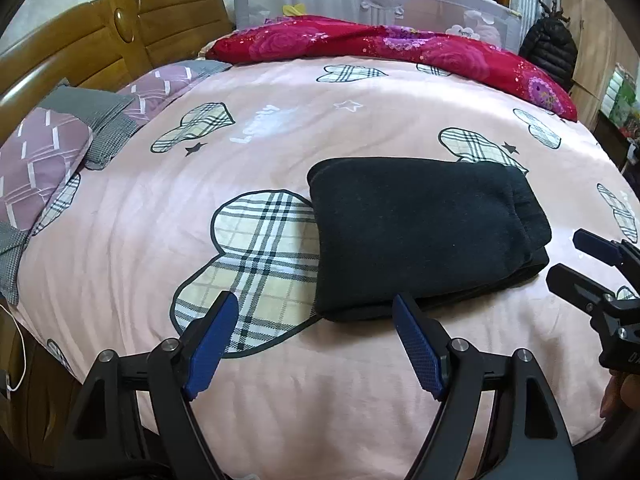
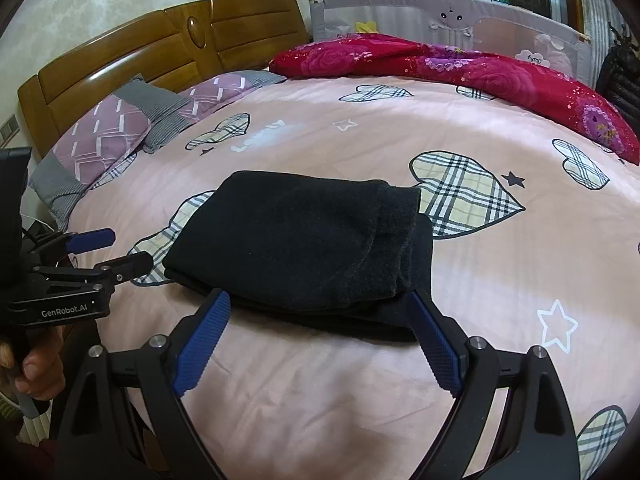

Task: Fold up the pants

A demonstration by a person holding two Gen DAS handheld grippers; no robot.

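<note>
My left tool [image 1: 314,306] stands wide open with nothing between its blue pads; its right-hand pad sits just at the near edge of the pants [image 1: 424,236] without pressing on them, the other over a plaid heart on the bedspread [image 1: 280,380]. My right tool [image 2: 320,304] is spread just as wide and also holds nothing, its two pads reaching to the near edge of the same bundle, one at each side.

The pants are black, thick and fuzzy, folded into a compact, roughly square stack of several layers, with a ribbed band showing at the right end. They lie flat near the middle of the pink bedspread, half covering a plaid heart.

Both tools tilt downward toward the bed from its near side, side by side. From the right wrist view, my left hand [image 2: 38,368] wraps the handle low at the frame's left edge; only fingers show.

Farther off are two mauve-and-grey pillows [image 1: 44,160] by the wooden headboard [image 1: 108,36], a red floral quilt [image 1: 400,46] and a grey bed rail [image 1: 380,0]. The shelves behind are too blurred to read.
</note>
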